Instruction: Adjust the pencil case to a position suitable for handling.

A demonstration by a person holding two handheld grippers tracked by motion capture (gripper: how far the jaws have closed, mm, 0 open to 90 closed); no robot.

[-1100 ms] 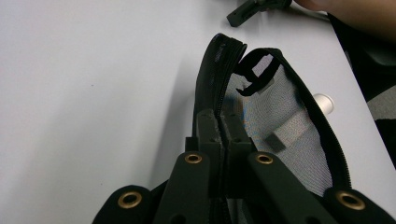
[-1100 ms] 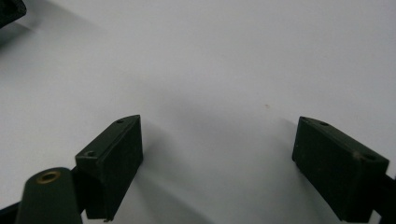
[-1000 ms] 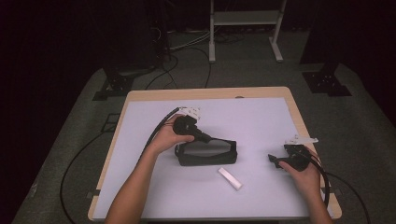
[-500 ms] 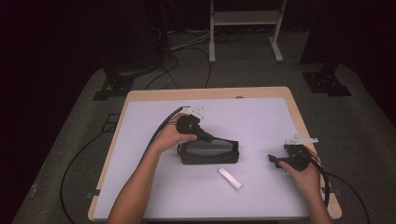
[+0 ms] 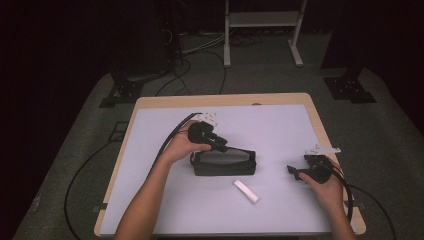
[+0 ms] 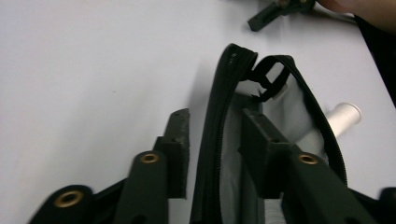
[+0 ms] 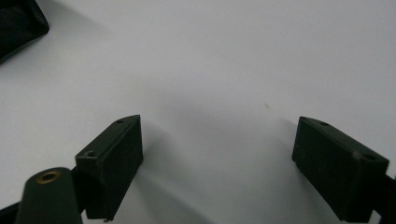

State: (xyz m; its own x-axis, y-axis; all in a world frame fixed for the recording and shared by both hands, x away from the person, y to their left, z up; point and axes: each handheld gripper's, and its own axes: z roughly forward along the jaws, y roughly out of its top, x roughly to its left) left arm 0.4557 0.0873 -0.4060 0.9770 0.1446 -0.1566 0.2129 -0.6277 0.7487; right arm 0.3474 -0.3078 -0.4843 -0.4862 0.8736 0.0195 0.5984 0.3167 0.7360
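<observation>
A wide tabletop [image 5: 280,125] with a pale lilac-white surface and a wooden edge takes up the middle of the high view, with dark floor and cables around it. A person's two forearms come in from the six o'clock side.

Just left of the tabletop's centre lies a black zip pouch [image 5: 224,162], long and low, its top zip open and a light grey lining showing inside. In the left gripper view the open pouch edge [image 6: 219,116] runs up between the two black jaws, one jaw outside the wall and the other inside the opening against the lining.

The left hand-held gripper [image 5: 220,144] sits at the pouch's ten o'clock corner, pointing toward four o'clock. Its jaws have just been opening, and they now stand a little apart with the pouch wall between them, no longer pressing on it.

The right hand-held gripper [image 5: 295,172] rests well apart from the pouch, at three o'clock on the tabletop, held in the right hand [image 5: 325,187]. Its jaws are spread wide over bare surface with nothing between them.

A small white cylinder [image 5: 246,191] lies near the pouch at its five o'clock, not touching it
</observation>
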